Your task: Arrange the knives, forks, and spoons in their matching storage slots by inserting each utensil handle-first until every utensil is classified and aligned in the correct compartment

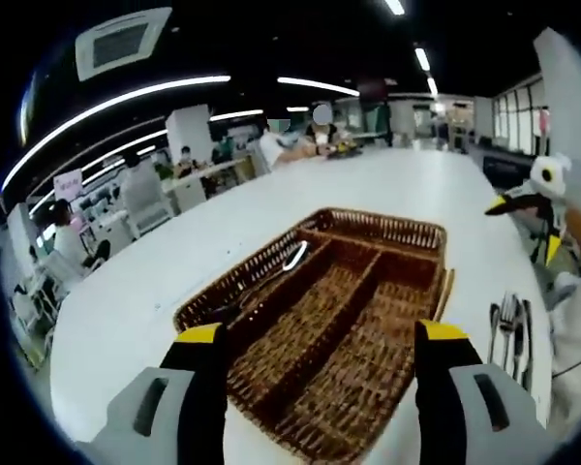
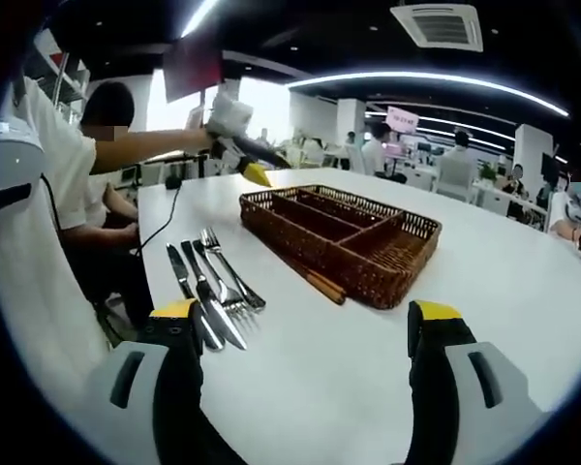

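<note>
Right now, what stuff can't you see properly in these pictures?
- Left gripper view: the cutlery beside the wicker tray is small and blurred at the fisheye edge; its pieces cannot be counted.
- Left gripper view: a utensil lies in the tray's left slot; its dark end blends into the weave, so its type is unclear.
- Right gripper view: the tray's near wall hides the slot floors.
</note>
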